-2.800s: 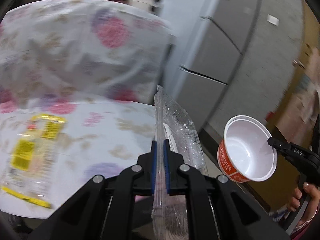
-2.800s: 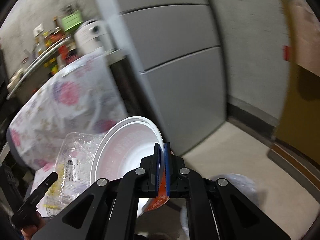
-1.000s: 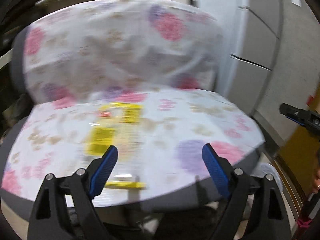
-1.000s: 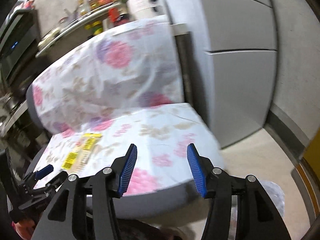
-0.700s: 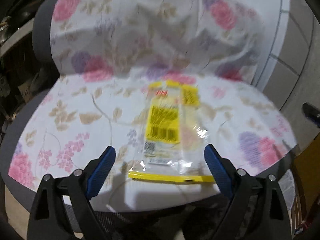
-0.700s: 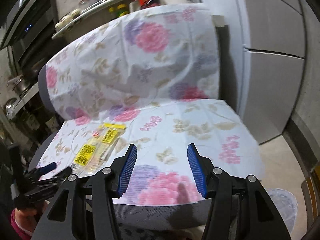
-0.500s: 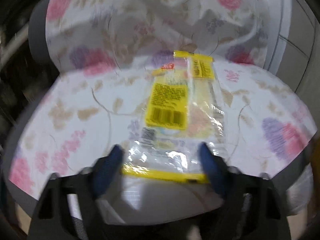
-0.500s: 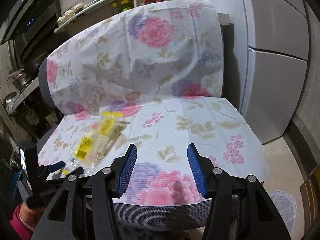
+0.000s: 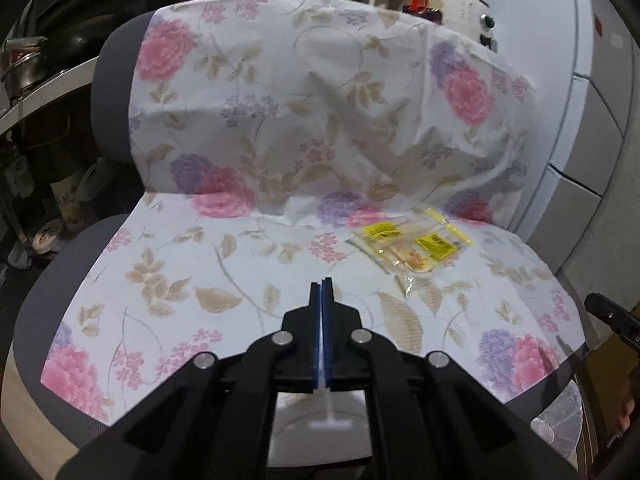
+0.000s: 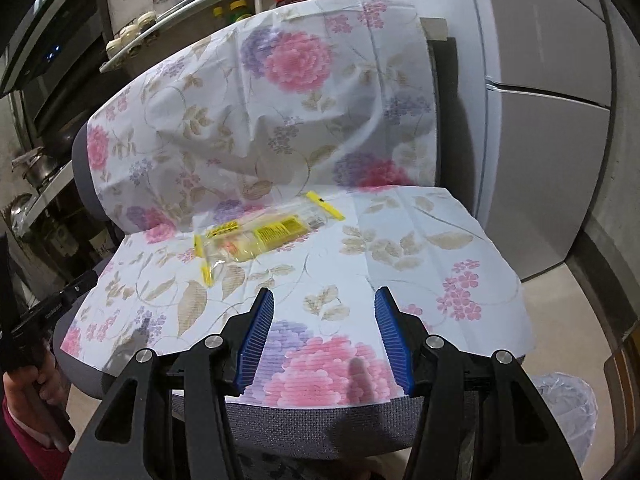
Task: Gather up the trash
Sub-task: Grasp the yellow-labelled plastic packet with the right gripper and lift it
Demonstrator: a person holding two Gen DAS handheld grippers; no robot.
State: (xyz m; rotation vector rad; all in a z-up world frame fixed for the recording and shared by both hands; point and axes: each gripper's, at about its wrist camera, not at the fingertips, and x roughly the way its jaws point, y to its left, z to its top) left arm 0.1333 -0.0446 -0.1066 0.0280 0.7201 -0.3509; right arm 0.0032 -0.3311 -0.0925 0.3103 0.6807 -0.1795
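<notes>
A clear plastic wrapper with yellow labels point(image 9: 412, 246) lies on the chair seat near the backrest; it also shows in the right wrist view point(image 10: 264, 236). My left gripper point(image 9: 322, 286) is shut and empty, above the seat, left of and nearer than the wrapper. My right gripper point(image 10: 324, 312) is open and empty, over the seat's front edge, with the wrapper ahead and to the left. A bin lined with a clear bag point(image 10: 564, 412) stands on the floor at the chair's right; it also shows in the left wrist view point(image 9: 560, 428).
The chair point(image 9: 108, 92) is draped in a floral cloth point(image 10: 400, 240). A grey fridge point(image 10: 540, 120) stands right of it. Shelves with jars and bottles point(image 10: 192, 4) are behind. Pots and clutter point(image 9: 24, 72) sit at the left.
My left gripper has closed and pulled back to the left; the wrapper has moved up the seat toward the backrest. The cup and clear tray held 2.8 s ago are gone from both grippers.
</notes>
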